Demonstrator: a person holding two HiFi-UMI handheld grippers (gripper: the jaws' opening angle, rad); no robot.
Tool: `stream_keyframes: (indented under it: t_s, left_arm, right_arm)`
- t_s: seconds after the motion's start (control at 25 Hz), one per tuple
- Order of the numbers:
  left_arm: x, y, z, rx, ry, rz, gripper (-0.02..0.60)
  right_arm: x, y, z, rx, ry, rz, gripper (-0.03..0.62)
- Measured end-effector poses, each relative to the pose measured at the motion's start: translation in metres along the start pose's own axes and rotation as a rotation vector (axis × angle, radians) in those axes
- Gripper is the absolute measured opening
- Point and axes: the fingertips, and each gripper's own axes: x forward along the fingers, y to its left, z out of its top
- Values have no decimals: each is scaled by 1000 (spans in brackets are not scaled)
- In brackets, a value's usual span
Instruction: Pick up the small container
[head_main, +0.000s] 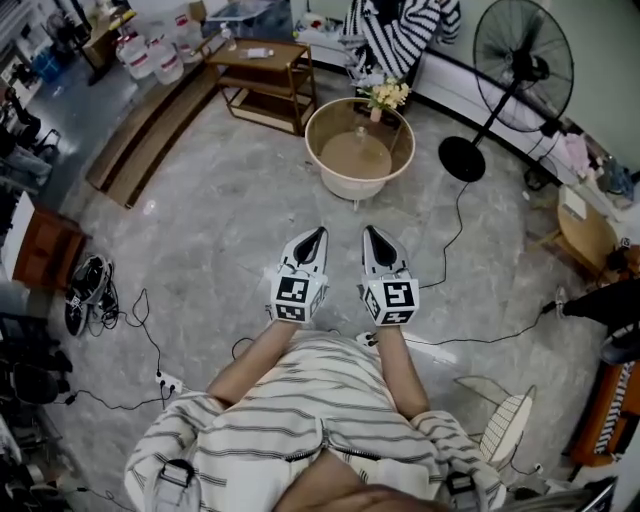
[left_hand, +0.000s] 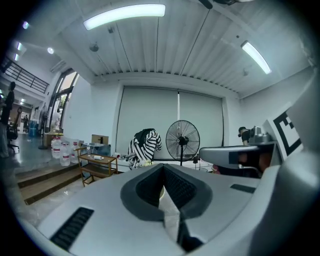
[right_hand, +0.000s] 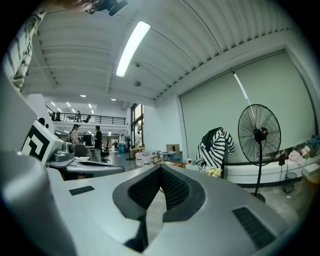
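My left gripper (head_main: 319, 233) and right gripper (head_main: 367, 232) are held side by side at waist height, both pointing toward a round cream table (head_main: 325, 168). On its far rim stands a small pot of pale flowers (head_main: 382, 98), about an arm's length beyond the fingertips. I cannot tell which item is the small container. In the left gripper view, my left gripper (left_hand: 163, 168) has its jaws pressed together at the tips with nothing between them. The right gripper (right_hand: 160, 169) looks the same, its tips meeting and nothing held.
A black pedestal fan (head_main: 522, 62) stands right of the table, its cable trailing over the floor. A low wooden shelf (head_main: 266, 76) and water bottles (head_main: 150, 55) are at the back left. Shoes (head_main: 86, 292) and a power strip (head_main: 166, 382) lie on the left.
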Motion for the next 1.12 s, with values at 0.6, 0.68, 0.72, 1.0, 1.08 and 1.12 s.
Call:
stream_keyframes:
  t_s: [0.6,0.68,0.72,1.0,1.08,1.12]
  left_arm:
    - [60,4,-11,-7,20,-28,-3]
    - [81,12,-13,-17,16,-32,-3]
    - [92,17,-12,-22,13,-33,-3]
    - [183,68,11,-69,-23,-40,-3]
    - [215,82,18,-72,-21,-49,-3]
    - [231,89,24,-73,-22,-53,-3]
  right_arm:
    - [43,-40,-8,0,9,-8,8]
    - [63,-51,-9,-16,15,-4,8]
    - [74,-57,-9,-19,19,-4,8]
    - [164,-96,0,-38,45,7,8]
    - [194,-110,7,-48,52,10,8]
    - [209,-118,12,-53,53,11,8]
